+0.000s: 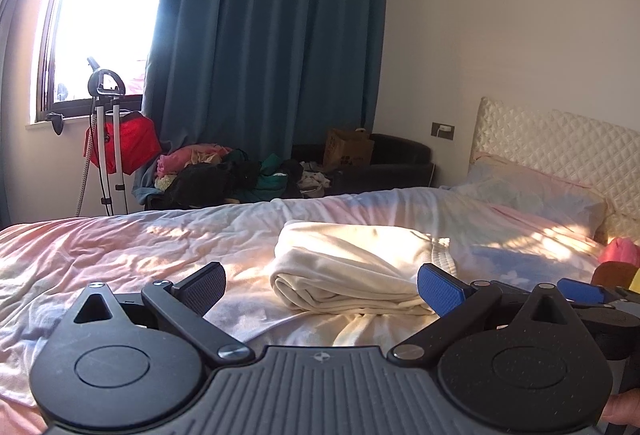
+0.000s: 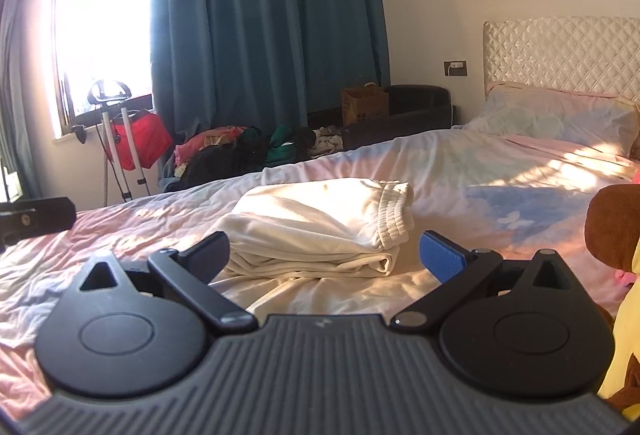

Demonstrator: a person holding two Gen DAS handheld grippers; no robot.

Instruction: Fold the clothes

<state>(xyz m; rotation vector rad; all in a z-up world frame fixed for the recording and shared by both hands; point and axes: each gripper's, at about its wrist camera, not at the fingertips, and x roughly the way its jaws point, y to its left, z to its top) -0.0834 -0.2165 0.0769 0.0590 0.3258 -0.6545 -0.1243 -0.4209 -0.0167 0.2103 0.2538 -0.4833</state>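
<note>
A cream-white garment [image 1: 352,267] lies folded into a thick bundle on the bed sheet [image 1: 120,255]. In the right wrist view the same garment [image 2: 316,227] shows its ribbed waistband on top at the right end. My left gripper [image 1: 322,291] is open just short of the bundle's near edge, holding nothing. My right gripper [image 2: 324,259] is open too, its jaws wide on either side of the bundle's near edge without touching it. The right gripper's blue pad [image 1: 580,291] shows at the right in the left wrist view.
A pillow [image 1: 532,195] and quilted headboard [image 1: 560,151] are at the right. A plush toy [image 2: 612,231] sits at the bed's right edge. Beyond the bed lie a heap of clothes [image 1: 224,171], a garment steamer stand [image 1: 106,139], a paper bag [image 1: 348,149] and a blue curtain [image 1: 272,35].
</note>
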